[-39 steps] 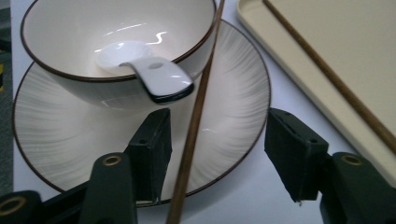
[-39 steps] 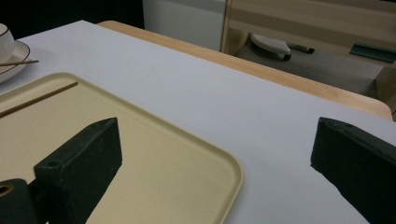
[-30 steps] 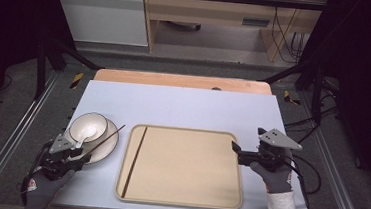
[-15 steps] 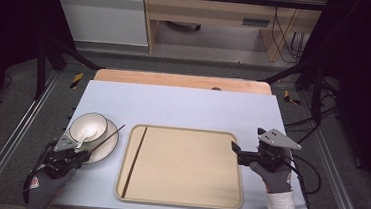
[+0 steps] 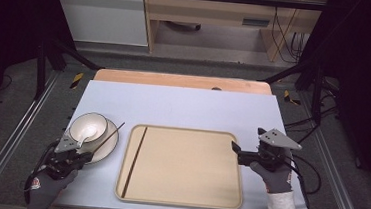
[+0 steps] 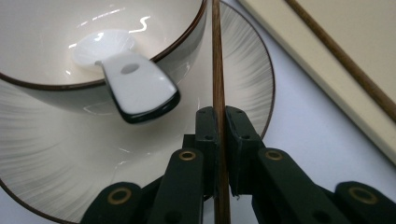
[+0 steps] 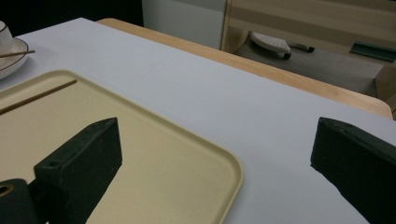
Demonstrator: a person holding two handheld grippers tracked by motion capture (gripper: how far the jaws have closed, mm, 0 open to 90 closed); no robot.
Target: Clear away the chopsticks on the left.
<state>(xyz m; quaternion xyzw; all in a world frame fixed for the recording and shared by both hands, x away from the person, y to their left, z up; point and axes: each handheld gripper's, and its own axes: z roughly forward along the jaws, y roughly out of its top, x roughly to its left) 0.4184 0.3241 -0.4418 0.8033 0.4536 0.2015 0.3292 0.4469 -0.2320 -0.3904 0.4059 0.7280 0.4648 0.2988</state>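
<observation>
Left claw [image 6: 219, 135] clamping slim brown chopstick [image 6: 216, 70] over plate [image 6: 243, 84], right claw [image 7: 215, 163] spread wide, tray [image 5: 181, 199] seemingly beige

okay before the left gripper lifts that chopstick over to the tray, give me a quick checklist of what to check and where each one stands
1. Left gripper shut on the chopstick: ok, the jaws pinch it from both sides.
2. Landing spot on the tray: ok, bare beside the other chopstick already lying there.
3. Spoon apart from the held chopstick: ok, it rests in the bowl.
4. Chopstick lifted off the plate: cannot tell.
5. Right gripper out of the path: ok, open at the tray's right edge.
</observation>
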